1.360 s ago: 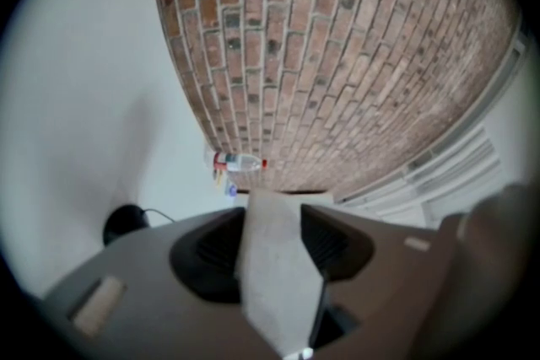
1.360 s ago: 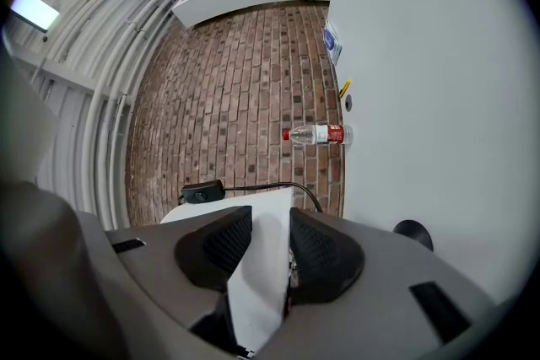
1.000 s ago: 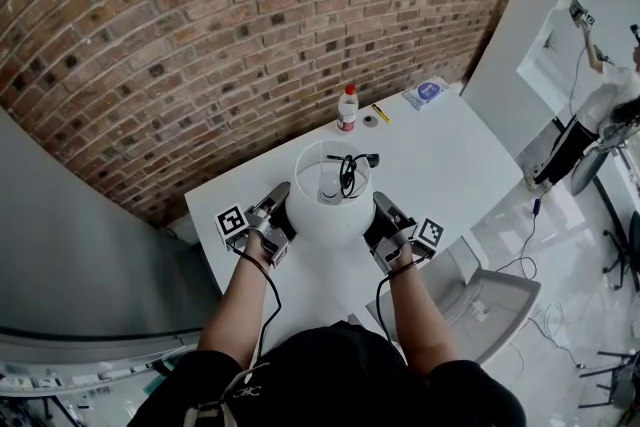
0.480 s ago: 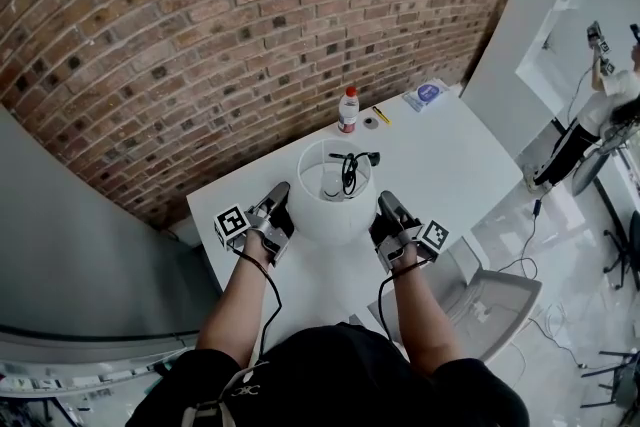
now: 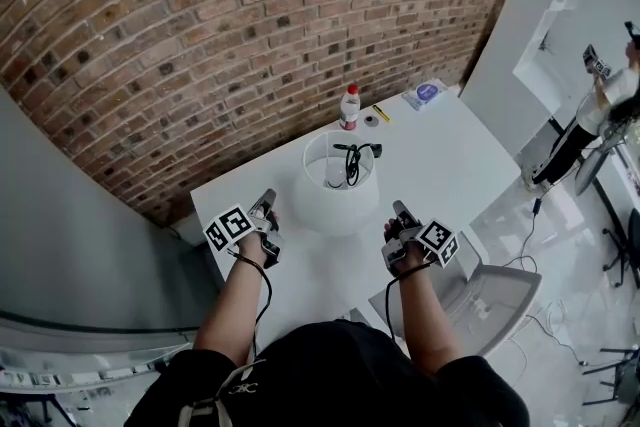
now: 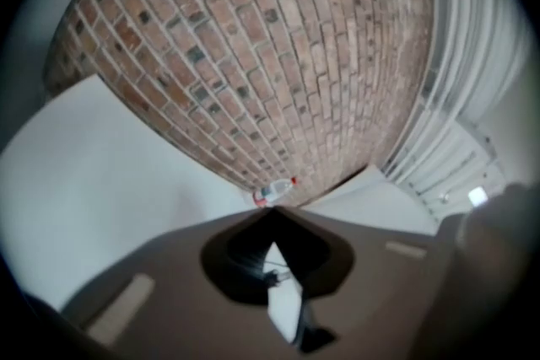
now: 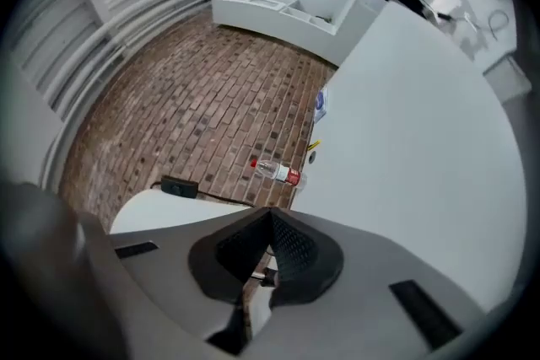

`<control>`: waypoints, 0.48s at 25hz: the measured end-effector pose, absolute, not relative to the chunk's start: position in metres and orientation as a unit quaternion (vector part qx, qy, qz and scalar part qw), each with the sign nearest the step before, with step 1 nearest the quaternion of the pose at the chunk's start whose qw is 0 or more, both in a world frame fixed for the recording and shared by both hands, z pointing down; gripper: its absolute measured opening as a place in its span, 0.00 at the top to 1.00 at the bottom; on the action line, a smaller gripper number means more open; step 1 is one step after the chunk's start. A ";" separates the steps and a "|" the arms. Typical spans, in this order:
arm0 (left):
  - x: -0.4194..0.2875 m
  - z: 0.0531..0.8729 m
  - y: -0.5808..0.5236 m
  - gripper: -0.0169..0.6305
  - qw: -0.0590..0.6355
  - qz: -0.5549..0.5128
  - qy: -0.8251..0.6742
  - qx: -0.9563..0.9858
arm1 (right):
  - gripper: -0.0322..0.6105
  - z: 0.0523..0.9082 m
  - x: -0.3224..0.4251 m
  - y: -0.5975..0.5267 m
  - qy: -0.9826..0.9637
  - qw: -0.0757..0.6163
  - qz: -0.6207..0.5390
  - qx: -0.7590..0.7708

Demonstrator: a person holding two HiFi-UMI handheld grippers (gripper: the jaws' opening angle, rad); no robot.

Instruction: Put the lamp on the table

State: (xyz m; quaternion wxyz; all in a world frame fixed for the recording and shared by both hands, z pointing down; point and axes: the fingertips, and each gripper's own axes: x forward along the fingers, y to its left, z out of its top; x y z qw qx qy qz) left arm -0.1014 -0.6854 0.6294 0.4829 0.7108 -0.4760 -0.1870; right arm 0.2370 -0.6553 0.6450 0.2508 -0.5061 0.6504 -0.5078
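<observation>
The lamp (image 5: 335,193), a white round shade with a black cord (image 5: 350,163) coiled in its open top, stands on the white table (image 5: 440,165). My left gripper (image 5: 268,203) is just left of the shade and apart from it. My right gripper (image 5: 400,209) is to the shade's right, also clear of it. Both have just been closing, with nothing between their jaws. In the left gripper view the left gripper (image 6: 272,212) is shut and empty. In the right gripper view the right gripper (image 7: 272,212) is shut too, with the lamp (image 7: 152,213) to its left.
A clear bottle with a red cap (image 5: 347,107) stands by the brick wall, next to a small ring (image 5: 370,121), a yellow pen (image 5: 381,113) and a blue packet (image 5: 427,92). A grey chair (image 5: 485,300) sits at the table's right front. A person (image 5: 600,105) works at the far right.
Both grippers have let go of the lamp's sides, drawn back toward me and outward, and closed their jaws. The lamp stays on the table.
</observation>
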 end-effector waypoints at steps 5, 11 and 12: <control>-0.113 0.615 -0.670 0.97 0.369 -0.065 -0.566 0.735 | 0.95 0.608 0.220 -0.640 0.718 0.109 -0.370 -0.580; -0.099 0.552 -0.650 0.97 0.195 0.029 -0.600 0.775 | 0.95 0.531 0.189 -0.611 0.754 -0.003 -0.151 -0.640; -0.094 0.545 -0.647 0.97 0.179 0.039 -0.598 0.781 | 0.95 0.522 0.185 -0.607 0.754 -0.010 -0.131 -0.644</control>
